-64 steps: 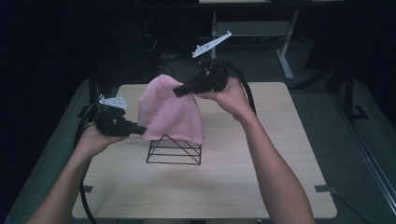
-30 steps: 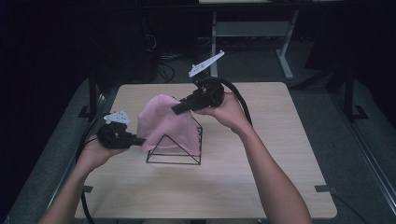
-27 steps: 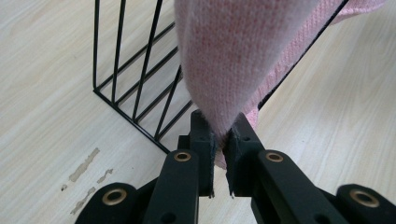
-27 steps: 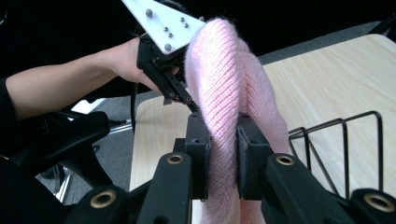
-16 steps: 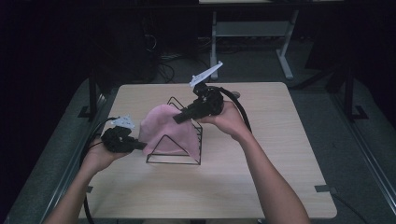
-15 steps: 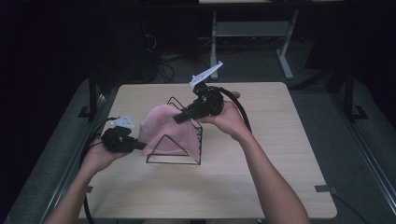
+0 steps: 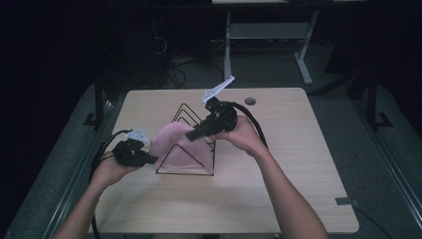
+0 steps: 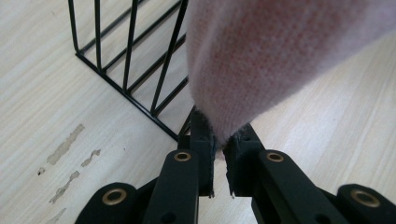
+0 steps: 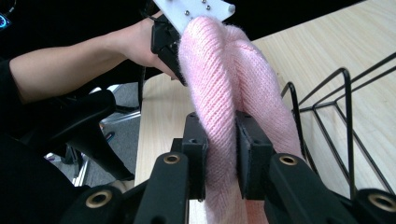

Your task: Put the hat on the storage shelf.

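A pink knitted cloth (image 7: 171,147) hangs between both grippers over the front left of a black wire rack (image 7: 185,174) in the middle of the table. My left gripper (image 7: 155,159) is shut on the cloth's lower left edge, low beside the rack. My right gripper (image 7: 189,134) is shut on a fold at the top of the cloth, above the rack. In the left gripper view the jaws (image 8: 219,158) pinch a corner of the cloth (image 8: 280,56), with the rack (image 8: 126,94) to the left. In the right gripper view the jaws (image 9: 219,154) squeeze a thick fold of cloth (image 9: 219,70); the left gripper (image 9: 166,37) holds its far end.
The light wooden table (image 7: 278,189) has bare room to the right and front of the rack, and a cable hole (image 7: 250,101) at the back. Cables trail from both grippers. A desk frame (image 7: 298,45) stands behind the table. A black chair (image 9: 88,121) sits off the left edge.
Both grippers have come down and toward the front left with the cloth. It was raised and spread above the rack; now it hangs low and bunched, and the rack's back wires are uncovered.
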A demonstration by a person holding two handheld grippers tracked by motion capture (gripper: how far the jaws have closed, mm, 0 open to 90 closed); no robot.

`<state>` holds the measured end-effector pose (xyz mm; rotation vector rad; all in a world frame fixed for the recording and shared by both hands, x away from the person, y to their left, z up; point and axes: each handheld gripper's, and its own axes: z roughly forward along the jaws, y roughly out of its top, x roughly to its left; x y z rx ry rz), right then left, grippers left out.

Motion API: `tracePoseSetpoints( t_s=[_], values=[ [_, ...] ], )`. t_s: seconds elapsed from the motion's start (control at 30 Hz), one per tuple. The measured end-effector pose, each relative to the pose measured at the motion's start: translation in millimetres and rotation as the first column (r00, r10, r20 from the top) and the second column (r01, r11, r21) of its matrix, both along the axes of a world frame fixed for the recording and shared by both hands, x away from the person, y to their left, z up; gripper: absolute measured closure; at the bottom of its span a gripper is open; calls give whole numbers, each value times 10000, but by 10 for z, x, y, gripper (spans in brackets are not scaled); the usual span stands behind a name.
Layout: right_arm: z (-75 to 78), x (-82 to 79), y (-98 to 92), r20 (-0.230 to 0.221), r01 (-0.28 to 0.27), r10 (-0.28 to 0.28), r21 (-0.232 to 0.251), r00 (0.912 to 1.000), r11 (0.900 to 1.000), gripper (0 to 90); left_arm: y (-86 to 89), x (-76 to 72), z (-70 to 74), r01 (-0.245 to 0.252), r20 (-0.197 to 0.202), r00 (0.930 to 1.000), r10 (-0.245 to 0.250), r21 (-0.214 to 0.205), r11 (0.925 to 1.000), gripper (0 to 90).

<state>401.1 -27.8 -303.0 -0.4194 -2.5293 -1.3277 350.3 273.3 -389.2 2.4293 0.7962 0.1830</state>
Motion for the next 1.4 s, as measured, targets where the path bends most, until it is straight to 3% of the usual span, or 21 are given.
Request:
tracePoseSetpoints(
  t_s=[0.3, 1.4],
  values=[
    [-60, -14, -11, -139, 32, -33, -26, 9999, 10000, 750, -18, 13, -23, 33, -77, 10000, -31, 170, 9999, 830],
    [-166, -162, -77, 417, 148, -128, -484, 9990, 9987, 686, -1, 18, -141, -57, -551, 9984, 82, 459, 9989, 846]
  ],
)
